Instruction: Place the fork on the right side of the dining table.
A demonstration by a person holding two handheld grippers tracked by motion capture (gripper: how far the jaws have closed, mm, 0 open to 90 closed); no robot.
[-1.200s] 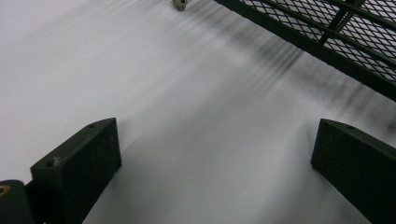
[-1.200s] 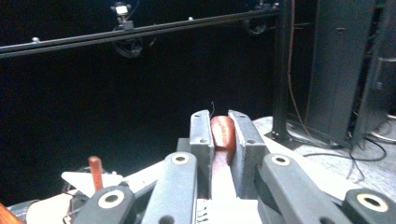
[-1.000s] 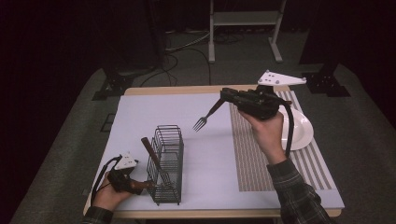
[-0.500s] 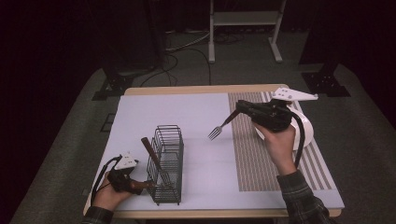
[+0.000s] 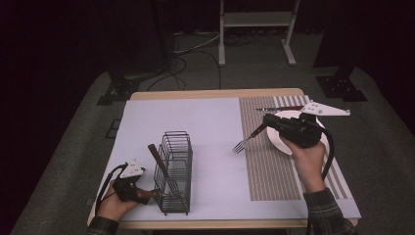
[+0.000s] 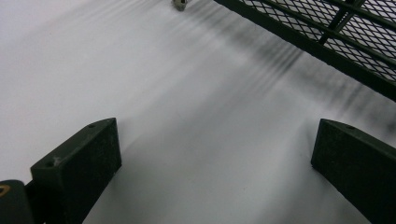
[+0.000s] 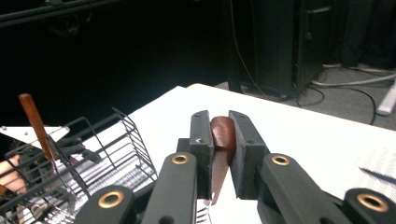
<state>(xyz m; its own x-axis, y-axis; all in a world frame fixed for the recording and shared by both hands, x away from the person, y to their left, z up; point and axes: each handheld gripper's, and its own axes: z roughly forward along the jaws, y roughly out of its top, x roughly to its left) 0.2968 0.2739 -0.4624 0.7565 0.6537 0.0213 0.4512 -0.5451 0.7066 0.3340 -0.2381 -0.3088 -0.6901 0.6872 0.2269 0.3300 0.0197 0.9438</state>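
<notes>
High view: right gripper raised over the striped mat, jaws pinching the brown handle of a fork; fork slanting down and to the left from the jaws, tines over the left edge of the stripes, just beside the plain white cover. White plate under and behind the gripper body, partly hidden by it; a second utensil lying flat on the mat beyond the plate, near the table's far edge.

Right gripper view: brown handle end clamped between the two black pads, metal shank running down between the jaws out of the bottom of the picture; wire basket farther off at left, a brown-handled utensil standing tilted in it.

Near the front left corner in the high view: left gripper low at the table, held by the left hand, jaws reaching to the near bottom corner of the black wire basket.

Left gripper view: both black jaws spread wide apart, nothing between them but bare white surface, mesh floor of the basket just ahead at upper right.
</notes>
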